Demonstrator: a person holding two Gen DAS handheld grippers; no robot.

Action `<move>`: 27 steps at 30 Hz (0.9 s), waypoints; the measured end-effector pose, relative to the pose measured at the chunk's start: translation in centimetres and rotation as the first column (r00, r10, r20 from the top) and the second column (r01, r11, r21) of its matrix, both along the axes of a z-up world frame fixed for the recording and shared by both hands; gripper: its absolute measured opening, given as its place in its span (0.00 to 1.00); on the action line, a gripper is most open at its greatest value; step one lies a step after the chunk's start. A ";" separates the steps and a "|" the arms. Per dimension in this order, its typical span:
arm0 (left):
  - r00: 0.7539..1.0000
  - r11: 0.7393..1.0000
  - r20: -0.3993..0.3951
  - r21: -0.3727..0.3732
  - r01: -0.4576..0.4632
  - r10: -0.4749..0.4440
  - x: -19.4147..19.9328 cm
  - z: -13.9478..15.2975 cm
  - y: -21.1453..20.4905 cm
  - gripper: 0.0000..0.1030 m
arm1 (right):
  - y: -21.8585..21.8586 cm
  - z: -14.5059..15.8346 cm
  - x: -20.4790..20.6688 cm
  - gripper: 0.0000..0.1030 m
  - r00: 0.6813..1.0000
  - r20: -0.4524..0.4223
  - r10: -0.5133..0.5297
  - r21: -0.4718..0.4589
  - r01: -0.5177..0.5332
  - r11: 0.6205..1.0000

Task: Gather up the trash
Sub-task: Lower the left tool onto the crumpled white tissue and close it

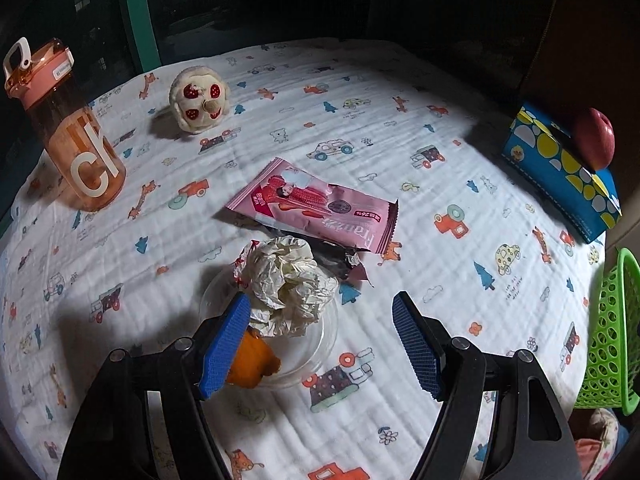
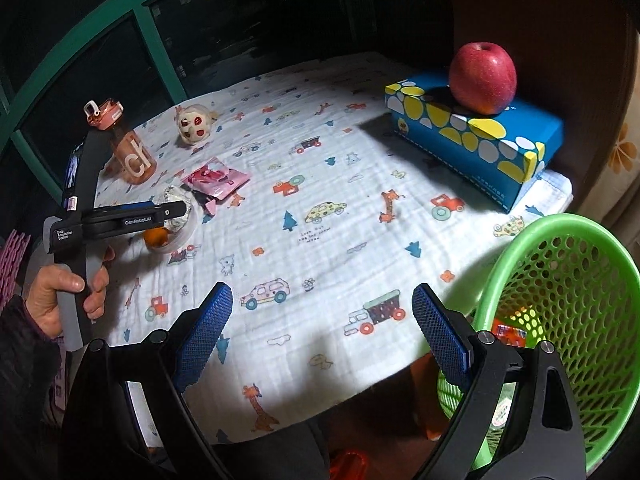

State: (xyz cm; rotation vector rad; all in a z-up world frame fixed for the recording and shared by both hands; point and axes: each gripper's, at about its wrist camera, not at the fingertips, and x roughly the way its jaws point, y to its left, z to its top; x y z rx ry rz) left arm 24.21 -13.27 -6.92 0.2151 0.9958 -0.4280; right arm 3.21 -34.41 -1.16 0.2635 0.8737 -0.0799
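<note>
Left gripper (image 1: 324, 340) hovering jaws apart over the crumpled foil (image 1: 288, 284) (in a clear bowl (image 1: 324, 344)); right gripper (image 2: 322, 332) gaping empty beside the green basket (image 2: 560, 280).

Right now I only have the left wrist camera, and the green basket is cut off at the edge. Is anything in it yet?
Observer: Yes. In the right wrist view, something red and orange shows through the mesh low in the green basket. It looks like a wrapper.
Operator: Is the right gripper carrying anything?
Observer: No. The right gripper is open and empty, over the cloth beside the basket.
Operator: Is the apple on the blue box or behind it?
Observer: On it. The apple sits upright on top of the blue box.
</note>
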 end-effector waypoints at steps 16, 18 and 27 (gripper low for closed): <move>1.000 1.000 -0.003 -0.016 0.018 -0.018 2.2 -0.5 1.3 0.31 | 3.2 -1.0 3.8 0.88 0.996 -0.024 0.088 0.005 -0.087 0.996; 1.000 1.000 0.006 -0.015 0.014 -0.014 2.1 -0.2 1.8 0.30 | 3.9 -1.1 4.3 0.88 0.994 -0.024 0.103 0.006 -0.103 0.995; 0.998 0.996 0.056 -0.085 -0.008 0.013 1.1 3.5 4.9 0.29 | 7.7 -1.2 7.2 0.87 0.979 -0.020 0.201 0.018 -0.201 0.980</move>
